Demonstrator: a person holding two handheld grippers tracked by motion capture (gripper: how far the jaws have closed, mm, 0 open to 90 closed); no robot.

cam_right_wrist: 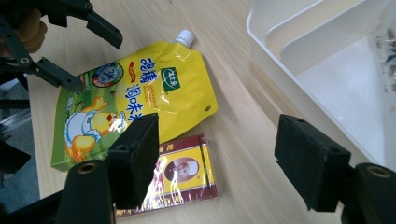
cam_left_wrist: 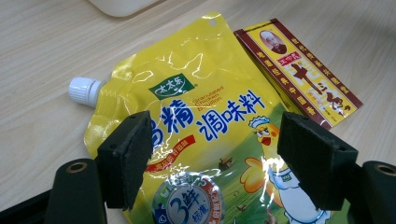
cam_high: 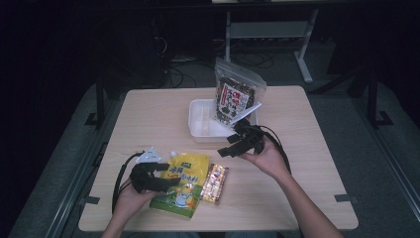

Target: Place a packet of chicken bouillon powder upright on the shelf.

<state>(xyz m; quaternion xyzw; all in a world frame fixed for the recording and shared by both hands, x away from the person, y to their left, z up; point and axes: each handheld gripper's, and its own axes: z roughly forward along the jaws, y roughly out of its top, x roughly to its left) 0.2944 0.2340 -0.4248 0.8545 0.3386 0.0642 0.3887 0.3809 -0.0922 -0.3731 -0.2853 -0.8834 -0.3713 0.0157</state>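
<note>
Glossy packets on matt wood-grain table point(cam_high: 148, 106).
Shiny yellow plastic pouch point(cam_left_wrist: 205, 121) with ribbed white cap point(cam_left_wrist: 85, 90); glossy film-wrapped packet point(cam_left_wrist: 299, 74); smooth white plastic tray point(cam_right_wrist: 327, 56); matt black foam-like pads point(cam_left_wrist: 127, 156).

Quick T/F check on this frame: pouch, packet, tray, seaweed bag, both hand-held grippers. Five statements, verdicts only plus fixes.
1. The yellow spouted pouch lies flat on the table. True.
2. The left hand-held gripper is clamped shut on the pouch. False: its jaws stand open above it.
3. The red-and-gold packet lies beside the pouch. True.
4. The seaweed bag lies flat on the table. False: it stands in the white tray.
5. The right hand-held gripper holds the packet. False: it is open and holds nothing.
</note>
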